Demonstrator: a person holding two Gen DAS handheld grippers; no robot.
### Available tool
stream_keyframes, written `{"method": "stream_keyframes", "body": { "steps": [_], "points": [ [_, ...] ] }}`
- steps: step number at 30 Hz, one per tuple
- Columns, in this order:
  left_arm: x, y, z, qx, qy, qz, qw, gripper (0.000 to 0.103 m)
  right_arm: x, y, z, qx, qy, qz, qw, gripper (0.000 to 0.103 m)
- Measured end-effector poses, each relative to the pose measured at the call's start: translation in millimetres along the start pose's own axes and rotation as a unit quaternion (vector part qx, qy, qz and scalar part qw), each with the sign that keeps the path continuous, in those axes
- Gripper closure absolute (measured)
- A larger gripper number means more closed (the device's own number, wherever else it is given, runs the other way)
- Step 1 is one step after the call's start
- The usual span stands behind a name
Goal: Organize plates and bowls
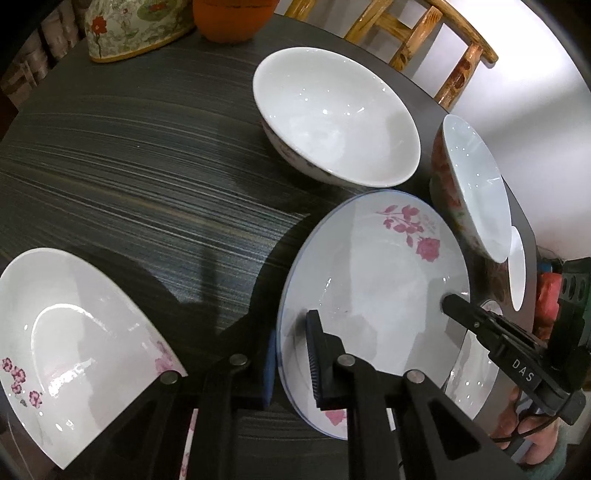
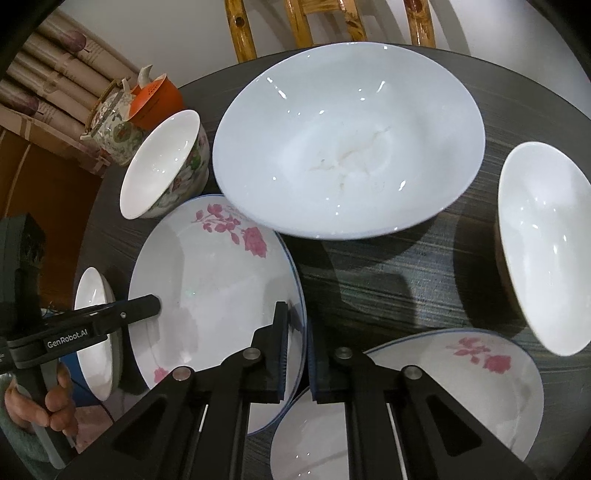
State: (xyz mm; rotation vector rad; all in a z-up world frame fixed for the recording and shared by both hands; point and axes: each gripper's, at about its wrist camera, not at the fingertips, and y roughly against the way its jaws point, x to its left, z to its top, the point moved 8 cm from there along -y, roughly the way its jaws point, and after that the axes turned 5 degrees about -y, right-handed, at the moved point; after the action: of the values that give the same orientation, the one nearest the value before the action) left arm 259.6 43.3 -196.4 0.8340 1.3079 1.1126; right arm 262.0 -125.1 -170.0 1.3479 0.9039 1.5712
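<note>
Rose-printed plate lies on the dark table, empty, with both tools clamped on its rim: left gripper on one edge, right gripper on the opposite. Beside it, the big white bowl and floral bowl hold nothing.

Three rose plates, four white bowls, one teapot, one orange pot, two grippers

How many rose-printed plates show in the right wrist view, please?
2: one rose-printed plate left of centre, held in both jaws; another at bottom right, partly hidden; more may be unseen.
</note>
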Motion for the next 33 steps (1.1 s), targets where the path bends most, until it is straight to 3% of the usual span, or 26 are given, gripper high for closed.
{"method": "stream_keyframes", "body": {
  "steps": [23,33],
  "points": [
    [17,62,-33,-0.035,-0.011,0.005,0.9993,0.088,37,32,-25,-0.028,0.006,0.003,1.0,0.093],
    [67,105,-47,-0.064,0.009,0.016,0.9978,0.088,89,40,-43,-0.036,0.033,0.013,0.999,0.093]
  ]
}}
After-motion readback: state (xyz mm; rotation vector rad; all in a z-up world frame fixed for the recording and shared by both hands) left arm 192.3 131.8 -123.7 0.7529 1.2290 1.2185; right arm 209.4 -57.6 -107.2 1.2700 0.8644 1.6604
